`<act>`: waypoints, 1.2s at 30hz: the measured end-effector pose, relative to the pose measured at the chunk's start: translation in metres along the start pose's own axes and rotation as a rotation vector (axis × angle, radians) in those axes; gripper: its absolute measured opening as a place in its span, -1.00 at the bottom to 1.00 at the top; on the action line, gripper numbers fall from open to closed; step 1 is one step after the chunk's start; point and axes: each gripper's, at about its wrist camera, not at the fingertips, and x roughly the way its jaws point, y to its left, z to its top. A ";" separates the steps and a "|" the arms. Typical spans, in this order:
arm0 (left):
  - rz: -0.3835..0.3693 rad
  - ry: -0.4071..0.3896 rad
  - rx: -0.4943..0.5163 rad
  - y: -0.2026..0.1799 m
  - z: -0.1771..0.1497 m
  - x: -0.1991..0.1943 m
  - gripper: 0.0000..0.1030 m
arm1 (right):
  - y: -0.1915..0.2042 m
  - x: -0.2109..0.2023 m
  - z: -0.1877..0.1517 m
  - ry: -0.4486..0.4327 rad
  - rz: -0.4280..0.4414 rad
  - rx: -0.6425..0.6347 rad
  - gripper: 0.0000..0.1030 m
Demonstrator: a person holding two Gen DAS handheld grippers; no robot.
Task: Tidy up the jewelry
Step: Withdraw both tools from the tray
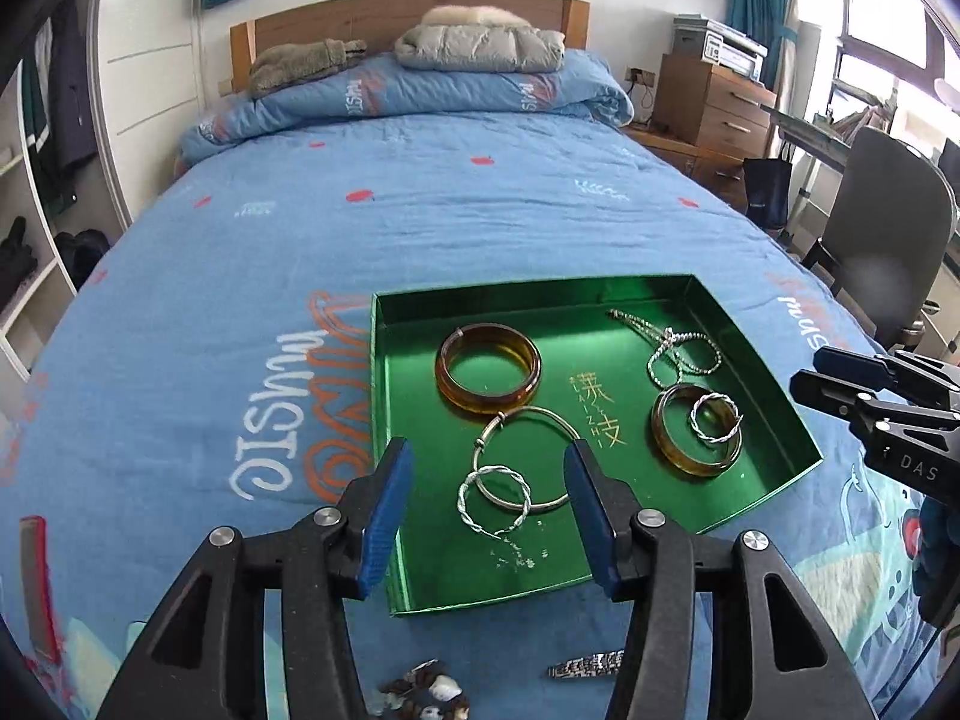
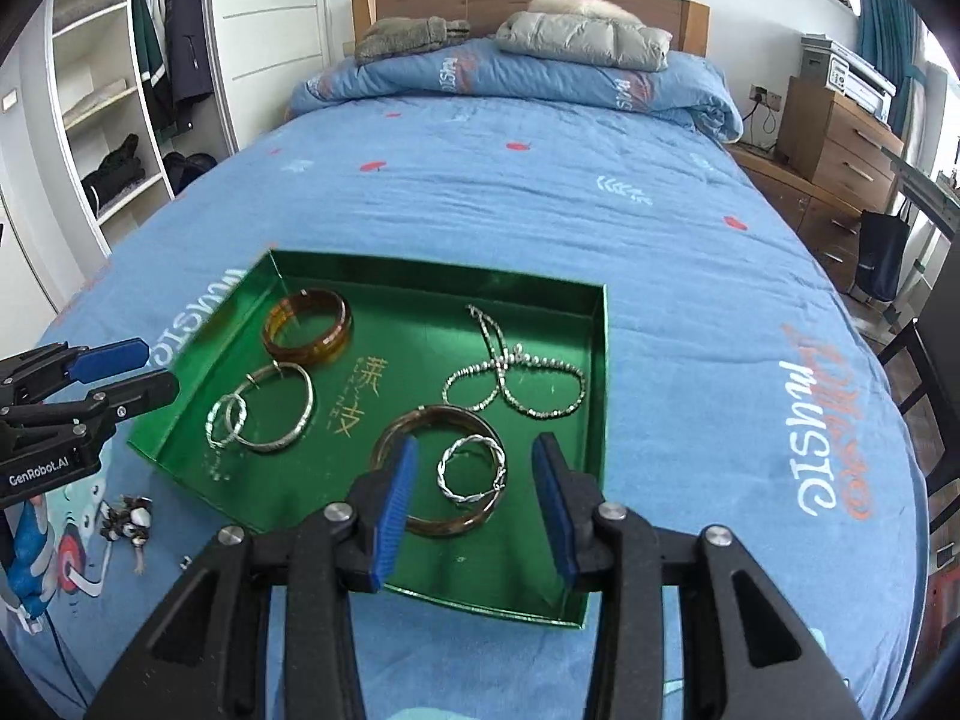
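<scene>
A shallow green tray (image 1: pixel 420 564) (image 2: pixel 540 558) lies on the blue bedspread. In it are a thick amber bangle (image 1: pixel 487 369) (image 2: pixel 307 327), a thin silver bangle (image 1: pixel 528 459) (image 2: pixel 273 408) overlapping a twisted silver ring (image 1: pixel 493 499) (image 2: pixel 227 421), a silver bead necklace (image 1: pixel 675 348) (image 2: pixel 516 381), and a thin amber bangle (image 1: pixel 696 429) (image 2: pixel 438 471) with a twisted silver ring (image 1: pixel 715 417) (image 2: pixel 471 468) inside it. My left gripper (image 1: pixel 487 474) is open above the silver bangle. My right gripper (image 2: pixel 474 468) is open above the thin amber bangle.
A shell and bead bracelet (image 1: pixel 423 693) (image 2: pixel 129 519) and a metal watch band (image 1: pixel 588 663) lie on the bedspread in front of the tray. A red comb (image 1: pixel 37 582) lies at the left. Folded clothes (image 1: pixel 480 45) sit at the headboard. A chair (image 1: pixel 888 246) stands right of the bed.
</scene>
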 end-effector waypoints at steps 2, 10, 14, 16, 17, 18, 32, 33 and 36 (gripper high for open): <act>0.004 -0.029 -0.010 0.006 0.005 -0.025 0.00 | 0.001 -0.028 0.001 -0.043 0.009 0.009 -0.26; 0.078 -0.106 -0.006 0.029 -0.007 -0.112 0.01 | -0.001 -0.123 -0.016 -0.167 0.006 0.022 -0.26; 0.100 -0.117 -0.017 0.039 -0.028 -0.139 0.01 | -0.003 -0.153 -0.033 -0.192 -0.001 0.036 -0.26; 0.097 -0.117 -0.016 0.041 -0.041 -0.147 0.00 | -0.004 -0.162 -0.043 -0.199 -0.002 0.045 -0.26; 0.091 -0.111 -0.016 0.041 -0.048 -0.149 0.00 | -0.004 -0.165 -0.047 -0.200 -0.004 0.048 -0.27; 0.086 -0.105 -0.015 0.041 -0.054 -0.151 0.00 | -0.004 -0.168 -0.053 -0.198 -0.006 0.052 -0.28; 0.030 -0.030 -0.013 0.015 -0.119 -0.136 0.01 | -0.003 -0.162 -0.118 -0.128 0.012 0.064 -0.28; 0.033 -0.027 -0.011 0.012 -0.122 -0.133 0.00 | -0.002 -0.159 -0.122 -0.118 0.016 0.063 -0.28; 0.038 -0.023 -0.011 0.003 -0.128 -0.128 0.00 | 0.001 -0.148 -0.132 -0.092 0.028 0.066 -0.28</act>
